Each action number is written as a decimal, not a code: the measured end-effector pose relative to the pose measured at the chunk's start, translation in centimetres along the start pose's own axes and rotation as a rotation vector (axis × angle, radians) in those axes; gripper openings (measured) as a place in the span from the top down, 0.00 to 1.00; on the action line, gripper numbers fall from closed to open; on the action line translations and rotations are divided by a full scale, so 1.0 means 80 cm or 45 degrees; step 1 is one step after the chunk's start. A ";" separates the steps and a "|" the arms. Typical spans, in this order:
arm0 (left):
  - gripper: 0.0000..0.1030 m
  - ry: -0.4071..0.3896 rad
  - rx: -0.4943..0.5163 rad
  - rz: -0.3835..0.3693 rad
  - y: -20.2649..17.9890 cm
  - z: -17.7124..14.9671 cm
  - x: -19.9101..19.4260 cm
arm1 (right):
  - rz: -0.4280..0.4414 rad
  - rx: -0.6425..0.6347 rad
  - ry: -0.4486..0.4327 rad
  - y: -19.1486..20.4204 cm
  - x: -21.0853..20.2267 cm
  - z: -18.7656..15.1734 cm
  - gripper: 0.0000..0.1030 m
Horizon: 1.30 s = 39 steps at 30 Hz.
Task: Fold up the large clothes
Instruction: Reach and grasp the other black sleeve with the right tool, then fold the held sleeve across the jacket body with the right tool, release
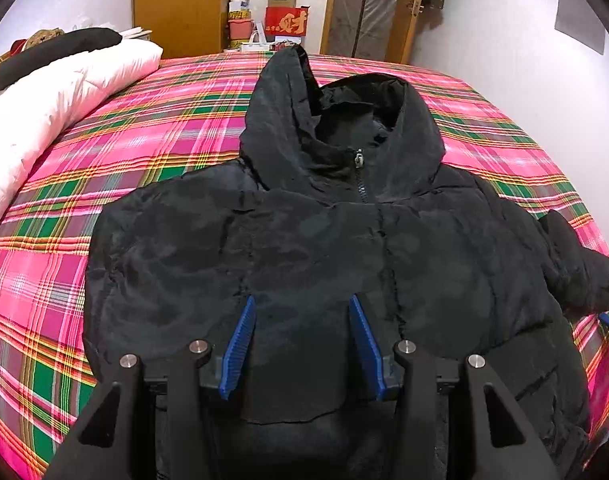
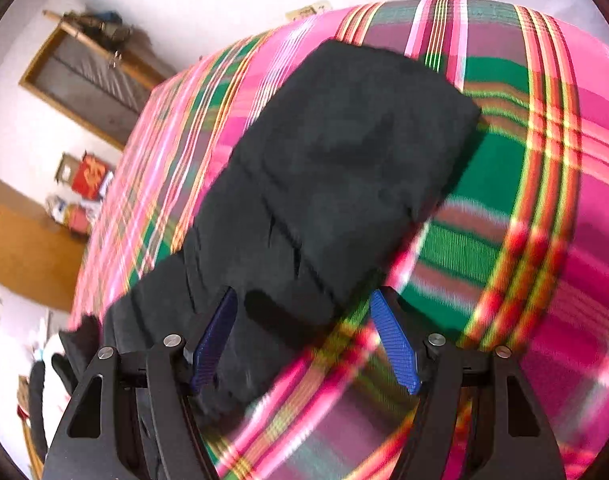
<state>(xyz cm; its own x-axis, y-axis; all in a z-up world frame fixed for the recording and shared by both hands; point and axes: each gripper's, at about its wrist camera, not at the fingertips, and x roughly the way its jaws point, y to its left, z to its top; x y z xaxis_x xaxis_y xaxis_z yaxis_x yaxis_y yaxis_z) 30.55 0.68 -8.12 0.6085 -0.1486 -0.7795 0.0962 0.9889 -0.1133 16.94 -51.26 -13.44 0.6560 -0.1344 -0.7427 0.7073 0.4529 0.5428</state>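
A black hooded jacket was seen laid front-up on a bed covered by a pink, green and yellow plaid sheet, hood toward the far end and zip closed to the collar. In the left wrist view the left tongs were held over the near middle of the jacket's chest, the blue pads apart with only the fabric surface beneath them; nothing was pinched, so they were recorded as released. The jacket's left side had been folded inward, giving a straight edge there. Its right sleeve was seen stretched out flat across the sheet in the right wrist view, which was blurred. The right tongs were spread wide just above the near part of that sleeve, one pad over the black cloth and the other over the plaid sheet, gripping nothing. A white quilt lay along the far left of the bed.
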 end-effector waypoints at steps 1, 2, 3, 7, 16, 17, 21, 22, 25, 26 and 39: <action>0.50 0.004 -0.013 -0.006 0.001 0.000 0.001 | 0.005 0.003 -0.010 0.000 0.002 0.005 0.32; 0.50 0.007 -0.024 -0.015 0.002 0.001 0.002 | 0.007 0.005 -0.017 0.000 0.004 0.008 0.32; 0.50 0.011 -0.032 -0.023 0.003 0.002 0.003 | 0.008 0.007 -0.029 -0.001 0.005 0.012 0.33; 0.50 0.019 -0.028 -0.018 0.002 0.002 0.007 | -0.049 0.010 -0.055 0.003 0.006 0.018 0.56; 0.50 0.013 -0.043 -0.005 0.004 0.006 0.005 | 0.022 -0.071 -0.084 0.035 -0.042 0.017 0.92; 0.50 0.006 -0.052 -0.005 0.007 0.007 0.003 | 0.034 -0.098 -0.087 0.047 -0.044 0.017 0.92; 0.50 -0.017 -0.093 -0.005 0.016 0.011 -0.005 | 0.125 -0.237 -0.097 0.094 -0.085 0.006 0.93; 0.50 -0.019 -0.103 -0.004 0.019 0.012 -0.007 | 0.155 -0.271 -0.102 0.108 -0.098 0.003 0.93; 0.50 -0.024 -0.122 0.005 0.024 0.014 -0.012 | 0.235 -0.371 -0.105 0.152 -0.126 -0.010 0.93; 0.50 -0.030 -0.125 0.010 0.026 0.015 -0.014 | 0.257 -0.405 -0.103 0.165 -0.133 -0.016 0.93; 0.50 -0.102 -0.271 -0.018 0.076 0.026 -0.052 | 0.537 -0.776 0.085 0.352 -0.147 -0.156 0.94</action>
<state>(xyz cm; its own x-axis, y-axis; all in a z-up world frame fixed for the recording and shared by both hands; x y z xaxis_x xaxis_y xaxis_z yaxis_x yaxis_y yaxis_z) 30.23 7.34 -4.25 0.6699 -0.1536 -0.7264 -0.0585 0.9644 -0.2579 25.82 -25.90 5.68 0.8082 0.2044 -0.5523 0.1144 0.8655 0.4876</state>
